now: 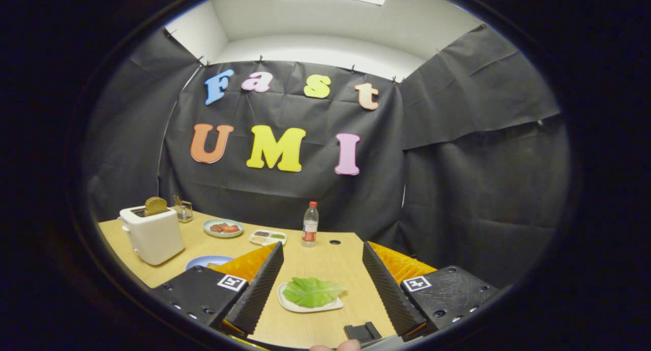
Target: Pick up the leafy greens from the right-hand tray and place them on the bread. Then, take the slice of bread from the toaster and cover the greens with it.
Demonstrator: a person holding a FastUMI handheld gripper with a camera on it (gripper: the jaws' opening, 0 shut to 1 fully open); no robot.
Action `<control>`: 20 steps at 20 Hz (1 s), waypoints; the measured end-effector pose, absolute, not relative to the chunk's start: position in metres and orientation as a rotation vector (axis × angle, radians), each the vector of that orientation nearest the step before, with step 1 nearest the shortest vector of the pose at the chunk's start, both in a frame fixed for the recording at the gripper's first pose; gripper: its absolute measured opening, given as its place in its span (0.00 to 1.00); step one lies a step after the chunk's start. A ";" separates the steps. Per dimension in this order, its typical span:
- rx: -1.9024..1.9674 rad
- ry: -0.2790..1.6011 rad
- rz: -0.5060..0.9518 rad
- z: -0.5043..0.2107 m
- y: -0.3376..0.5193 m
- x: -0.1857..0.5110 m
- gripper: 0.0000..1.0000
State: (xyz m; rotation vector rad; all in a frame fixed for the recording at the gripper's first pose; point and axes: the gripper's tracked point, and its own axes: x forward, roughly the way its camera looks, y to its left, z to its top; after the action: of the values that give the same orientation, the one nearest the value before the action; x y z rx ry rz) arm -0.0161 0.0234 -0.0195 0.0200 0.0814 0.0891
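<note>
Green and crinkled, the leafy greens point(311, 292) lay flat on a small white tray point(333, 306) right between the two ribbed black fingers point(262, 285) of the claw point(322, 257), on the pale wood bench point(325, 262). The claw point(322, 257) was released, its fingers spread wide and touching nothing, so the leaf sat squarely in the gap, which looked like a line-up for the first pick. A fingertip point(335, 346) of the person's hand showed at the near rim, beside a small black block point(362, 332) on the bench.

The claw was held above the bench, roughly level and pointing across it, tilted down only slightly.

Beyond the left finger lay a blue plate point(201, 262), mostly hidden; whether the bread was on it could not be told. Farther left stood the white toaster point(151, 234) with a bread slice point(155, 206) sticking up from its slot, ready to be drawn out later. Behind it were a small glass holder point(183, 210), a plate of sliced food point(223, 228), a divided dish point(267, 237) and a water bottle point(310, 224) near the black cloth wall point(457, 188).
</note>
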 end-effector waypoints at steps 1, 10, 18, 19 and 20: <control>0.025 0.086 0.084 -0.021 0.020 -0.015 0.95; 0.117 0.259 0.141 -0.078 0.022 0.022 0.95; 0.306 0.542 0.128 -0.161 0.022 0.070 0.96; 0.346 0.581 0.118 -0.172 0.023 0.076 0.96; 0.390 0.617 0.108 -0.183 0.024 0.081 0.96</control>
State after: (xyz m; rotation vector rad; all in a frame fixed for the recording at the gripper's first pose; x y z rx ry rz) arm 0.0814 0.0236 -0.1829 0.3904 0.6168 0.1079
